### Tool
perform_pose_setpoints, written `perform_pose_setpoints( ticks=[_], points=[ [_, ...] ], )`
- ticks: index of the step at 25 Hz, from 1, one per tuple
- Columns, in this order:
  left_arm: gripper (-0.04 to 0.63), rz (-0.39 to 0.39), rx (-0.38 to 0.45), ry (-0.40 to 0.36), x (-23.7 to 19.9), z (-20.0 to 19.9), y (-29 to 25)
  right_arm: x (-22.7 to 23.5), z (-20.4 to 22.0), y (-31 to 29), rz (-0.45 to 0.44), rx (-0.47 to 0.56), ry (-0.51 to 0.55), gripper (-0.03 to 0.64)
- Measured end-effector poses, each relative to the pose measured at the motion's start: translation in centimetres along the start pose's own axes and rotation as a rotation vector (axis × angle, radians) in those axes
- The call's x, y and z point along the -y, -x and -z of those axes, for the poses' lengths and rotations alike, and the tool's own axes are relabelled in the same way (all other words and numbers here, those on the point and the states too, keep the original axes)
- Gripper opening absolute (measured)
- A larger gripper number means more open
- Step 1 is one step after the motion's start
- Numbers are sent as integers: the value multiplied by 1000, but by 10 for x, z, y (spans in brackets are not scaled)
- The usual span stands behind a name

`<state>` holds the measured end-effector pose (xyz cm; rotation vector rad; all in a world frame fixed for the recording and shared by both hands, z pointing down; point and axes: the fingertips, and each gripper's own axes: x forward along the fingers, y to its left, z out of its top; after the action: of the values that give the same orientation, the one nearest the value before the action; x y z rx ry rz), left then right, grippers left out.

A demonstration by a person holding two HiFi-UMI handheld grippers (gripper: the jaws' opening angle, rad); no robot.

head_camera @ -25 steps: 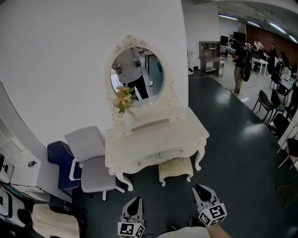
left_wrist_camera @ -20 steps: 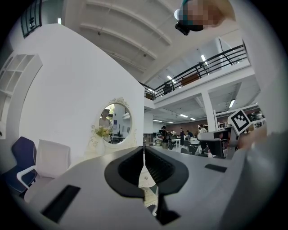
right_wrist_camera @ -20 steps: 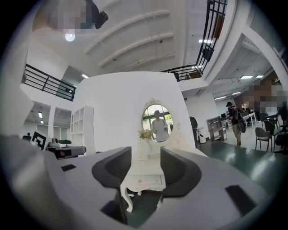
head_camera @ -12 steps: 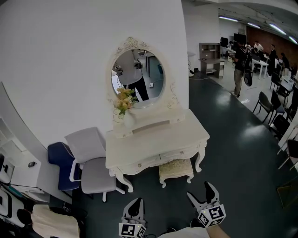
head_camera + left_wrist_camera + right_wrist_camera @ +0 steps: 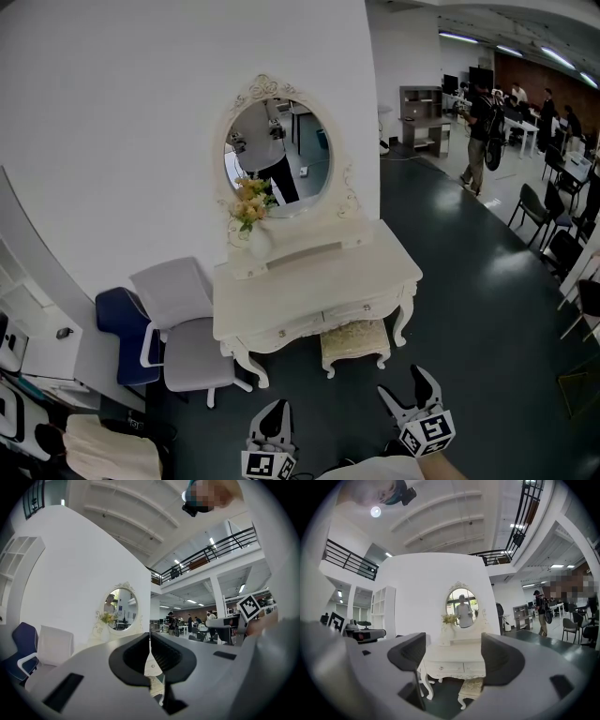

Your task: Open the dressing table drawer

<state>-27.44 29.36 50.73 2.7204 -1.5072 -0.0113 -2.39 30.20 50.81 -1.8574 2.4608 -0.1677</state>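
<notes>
Right claw first: gapes wide, just swung open, nothing but air in the gap. Hangs low at the bottom of the head view, pointing level at the table, well apart from it. Left claw next: pinched shut on nothing, parked just beside the right one, equally far back. Now the drawers: two of them side by side under the tabletop, both pushed in, a small knob on each, neither touched. Above, oval mirror on the table's back edge, flowers at its lower left. Below, padded stool tucked partway under the front. Off to the left, two chairs, pale one close against the table.
</notes>
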Motion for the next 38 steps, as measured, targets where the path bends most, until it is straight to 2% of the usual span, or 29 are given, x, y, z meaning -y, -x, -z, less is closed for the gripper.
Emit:
perform_pose_setpoints(
  ticks=[11,22,29,38],
  points=[
    [26,24,-29,3,-4,7,-4,13,7,-4,39,-15,-28,345],
    [26,13,-25,-5,-22,8,-41,41,7,-41,54,-10,-43,333],
    [26,-20,-35,-5,-46,10,-103,71,6,-107,22,-19,-36,333],
    [26,-97,-39,2,-76,-3,-221,137,-8,-224,-55,-56,-1,330]
  ],
)
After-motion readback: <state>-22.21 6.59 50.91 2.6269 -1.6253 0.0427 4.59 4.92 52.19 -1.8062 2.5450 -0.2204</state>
